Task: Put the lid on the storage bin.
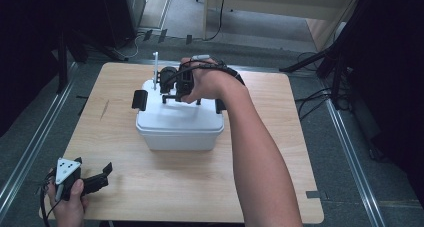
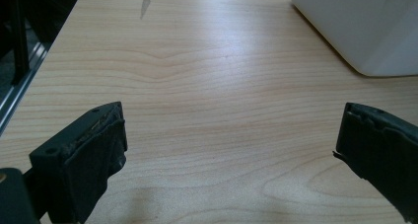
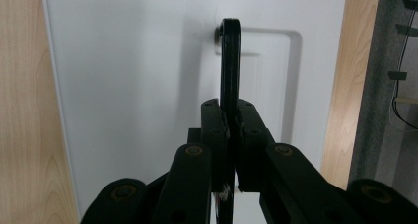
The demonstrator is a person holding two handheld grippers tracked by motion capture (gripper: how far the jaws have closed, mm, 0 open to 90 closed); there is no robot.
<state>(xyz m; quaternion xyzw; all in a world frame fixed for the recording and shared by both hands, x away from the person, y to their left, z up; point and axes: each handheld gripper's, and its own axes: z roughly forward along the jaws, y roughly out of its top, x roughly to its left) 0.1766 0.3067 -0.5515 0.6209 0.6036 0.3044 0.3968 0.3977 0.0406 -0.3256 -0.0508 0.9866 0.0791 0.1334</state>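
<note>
A white plastic storage box (image 1: pixel 179 124) with a lid sits near the middle of the wooden surface (image 1: pixel 260 182), with a black latch (image 1: pixel 139 100) at its left end. The right tongs (image 3: pixel 230 120) reach over the box's lid from the person's side, and their 2 jaws are pressed together on the thin black carry handle (image 3: pixel 229 61), which stands upright above the recess in the lid. The left tongs (image 2: pixel 229 150) rest on the surface well apart from the box, toward the near left corner, held in the person's hand, with jaws spread wide and nothing between them but bare wood.
</note>
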